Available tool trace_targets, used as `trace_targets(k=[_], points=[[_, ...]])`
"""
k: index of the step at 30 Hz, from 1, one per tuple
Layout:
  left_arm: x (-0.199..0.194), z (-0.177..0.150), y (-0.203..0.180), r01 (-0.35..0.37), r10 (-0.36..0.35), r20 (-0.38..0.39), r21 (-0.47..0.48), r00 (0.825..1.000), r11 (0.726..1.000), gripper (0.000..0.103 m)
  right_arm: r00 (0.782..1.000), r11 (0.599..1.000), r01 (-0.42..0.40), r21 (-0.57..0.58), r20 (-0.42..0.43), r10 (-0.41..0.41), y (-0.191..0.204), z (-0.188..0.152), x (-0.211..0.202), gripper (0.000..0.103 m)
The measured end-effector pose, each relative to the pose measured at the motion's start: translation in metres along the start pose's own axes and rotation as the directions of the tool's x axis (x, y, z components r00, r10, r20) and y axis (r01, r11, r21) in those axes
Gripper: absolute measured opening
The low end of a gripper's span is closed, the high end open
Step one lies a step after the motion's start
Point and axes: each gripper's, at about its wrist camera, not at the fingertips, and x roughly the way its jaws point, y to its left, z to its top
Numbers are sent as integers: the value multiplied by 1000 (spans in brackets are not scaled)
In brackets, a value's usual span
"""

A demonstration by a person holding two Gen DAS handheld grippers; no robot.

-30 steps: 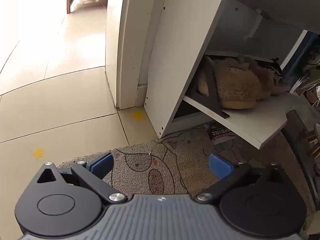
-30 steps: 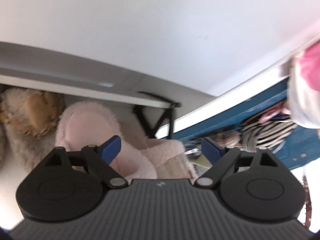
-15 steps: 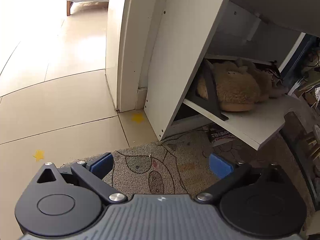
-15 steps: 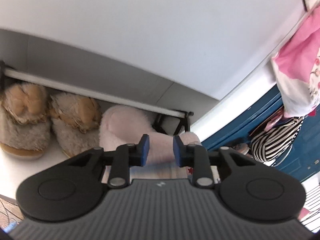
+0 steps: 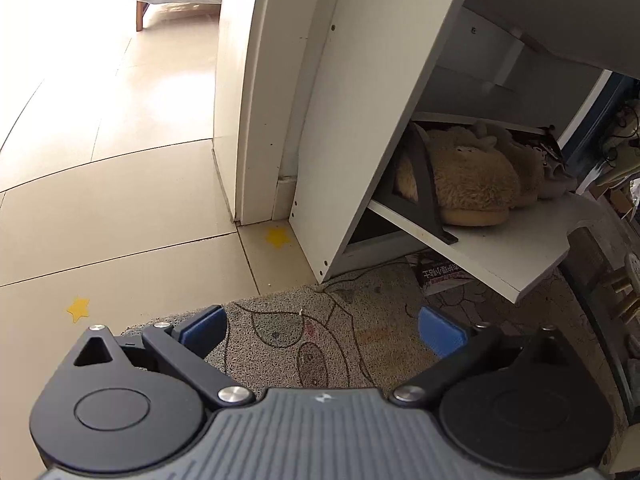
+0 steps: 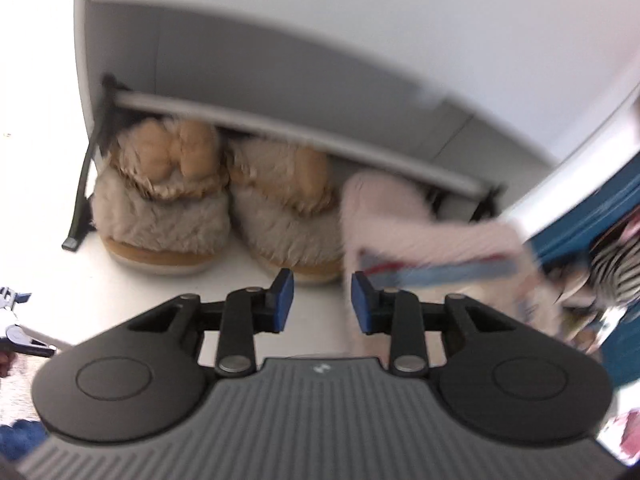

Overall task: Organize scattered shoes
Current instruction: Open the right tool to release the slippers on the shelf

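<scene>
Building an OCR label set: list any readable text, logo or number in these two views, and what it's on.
Printed card or packet under the fold-out shoe shelf: white characters on a dark band, upside down, too small to read.
Left gripper body: small white logo mark, no letters.
Right gripper body: same mark, blurred.
Nothing else legible.

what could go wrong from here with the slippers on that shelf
The pink slipper sits at the right end of the white shelf, partly under a loose printed sheet, so pulling the right gripper back might drag either off. The two tan slippers sit near the front edge and could be nudged off.
</scene>
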Motion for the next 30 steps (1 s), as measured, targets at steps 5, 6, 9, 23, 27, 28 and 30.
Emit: trace_targets(k=[5,6,9,23,27,28,30], points=[[-1,-1,-1,-8,8,-1,7,1000,1000,102,996,989,-87,119,10,86,-11,9,34,51],[-1,0,1,-11,11,-2,4,1000,1000,102,995,986,-98,133,22,96,-12,11,38,52],[1,1,4,-20,20,-3,1,1000,1000,102,994,986,-97,134,55,90,-10,16,38,59],[-3,0,1,-10,10,-3,2,1000,1000,102,995,995,-92,-47,-52,90,24,21,64,40],[-2,0,2,-11,11,-3,-2,1000,1000,102,993,993,-106,-47,-59,103,40,22,51,32],[-1,0,1,-10,10,-4,0,1000,1000,102,991,992,-119,-37,-61,116,42,23,48,30],[0,0,-1,-7,7,-6,6,1000,1000,102,986,988,-157,-7,-58,156,43,23,40,25]])
